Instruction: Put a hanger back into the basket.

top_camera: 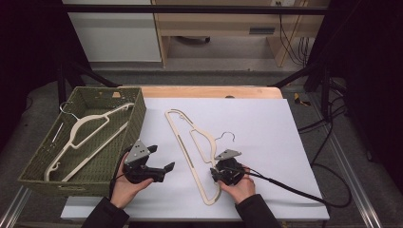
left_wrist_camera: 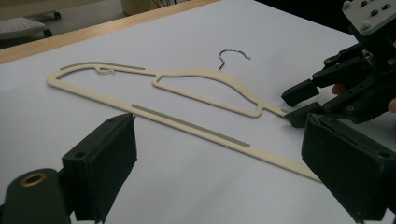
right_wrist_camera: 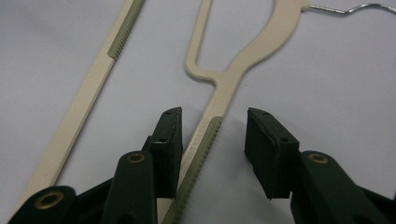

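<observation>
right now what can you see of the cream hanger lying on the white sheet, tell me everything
The cream hanger looks like slim flat plastic with a silver wire hook, a cut-out neck loop and grey-green ribbed grip strips on its shoulder arm and bottom bar. It lies flat on the white sheet, apart from the green basket. The right gripper straddles one shoulder arm with its jaws still apart: the left pad sits close against the edge, the right pad is clear.
</observation>
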The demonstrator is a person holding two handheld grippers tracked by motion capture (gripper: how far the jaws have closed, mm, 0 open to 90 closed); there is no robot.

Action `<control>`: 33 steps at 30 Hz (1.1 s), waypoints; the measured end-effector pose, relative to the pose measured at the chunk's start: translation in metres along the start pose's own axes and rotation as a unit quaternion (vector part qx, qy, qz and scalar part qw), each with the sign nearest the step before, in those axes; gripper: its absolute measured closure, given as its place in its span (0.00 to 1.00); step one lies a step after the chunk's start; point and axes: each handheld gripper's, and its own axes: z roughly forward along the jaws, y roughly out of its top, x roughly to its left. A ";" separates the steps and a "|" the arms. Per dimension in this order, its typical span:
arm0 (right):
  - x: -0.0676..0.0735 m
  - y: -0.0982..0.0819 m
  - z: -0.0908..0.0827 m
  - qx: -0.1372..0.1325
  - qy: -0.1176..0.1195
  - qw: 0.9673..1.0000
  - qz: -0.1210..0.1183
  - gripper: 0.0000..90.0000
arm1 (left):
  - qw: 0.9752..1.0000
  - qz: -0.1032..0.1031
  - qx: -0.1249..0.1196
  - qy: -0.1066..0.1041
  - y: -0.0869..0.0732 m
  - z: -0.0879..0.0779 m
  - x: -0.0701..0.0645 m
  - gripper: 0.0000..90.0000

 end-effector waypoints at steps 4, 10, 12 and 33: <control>-0.002 0.002 -0.002 0.017 -0.002 1.000 0.023 0.77 | 1.000 -0.001 -0.001 0.000 0.000 -0.001 0.000 0.12; -0.010 0.004 -0.005 0.035 -0.003 0.998 0.048 0.86 | 1.000 0.003 0.000 0.000 -0.001 -0.003 -0.001 0.12; -0.013 0.004 -0.007 0.044 -0.016 0.998 0.047 0.87 | 1.000 0.002 0.000 -0.001 -0.002 -0.003 -0.001 0.12; -0.038 -0.001 -0.017 0.083 -0.009 0.992 0.092 0.89 | 1.000 0.007 0.013 -0.010 -0.002 0.006 -0.009 0.12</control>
